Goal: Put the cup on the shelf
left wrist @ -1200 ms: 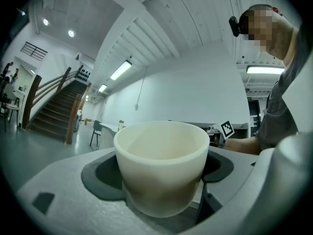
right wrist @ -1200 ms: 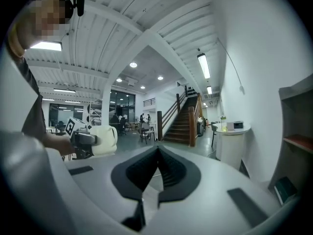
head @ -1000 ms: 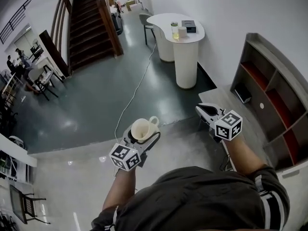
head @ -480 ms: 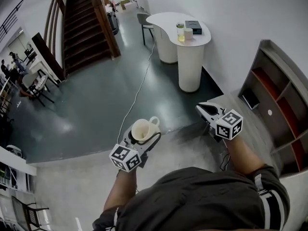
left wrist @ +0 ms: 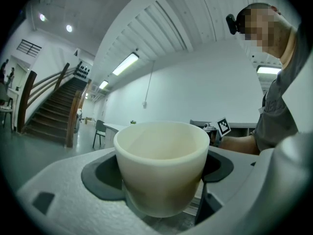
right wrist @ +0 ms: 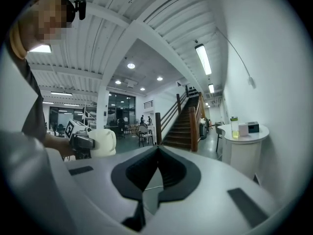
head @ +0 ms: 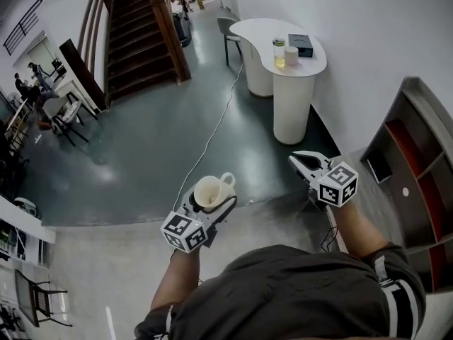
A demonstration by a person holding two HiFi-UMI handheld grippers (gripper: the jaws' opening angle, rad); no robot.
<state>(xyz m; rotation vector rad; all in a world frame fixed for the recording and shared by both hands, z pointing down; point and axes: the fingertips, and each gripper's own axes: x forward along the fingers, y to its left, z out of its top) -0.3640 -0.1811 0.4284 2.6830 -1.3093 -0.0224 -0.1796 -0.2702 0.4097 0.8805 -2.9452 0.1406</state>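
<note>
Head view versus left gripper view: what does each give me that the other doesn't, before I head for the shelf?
Head view only: the handle of the cup, and the cable trailing across the floor.

Left gripper view only: the pads of the left gripper pressed against the cup's sides, and the ceiling strip lights.

Both: the cup held in the left gripper, the right gripper, the staircase and the white table.
</note>
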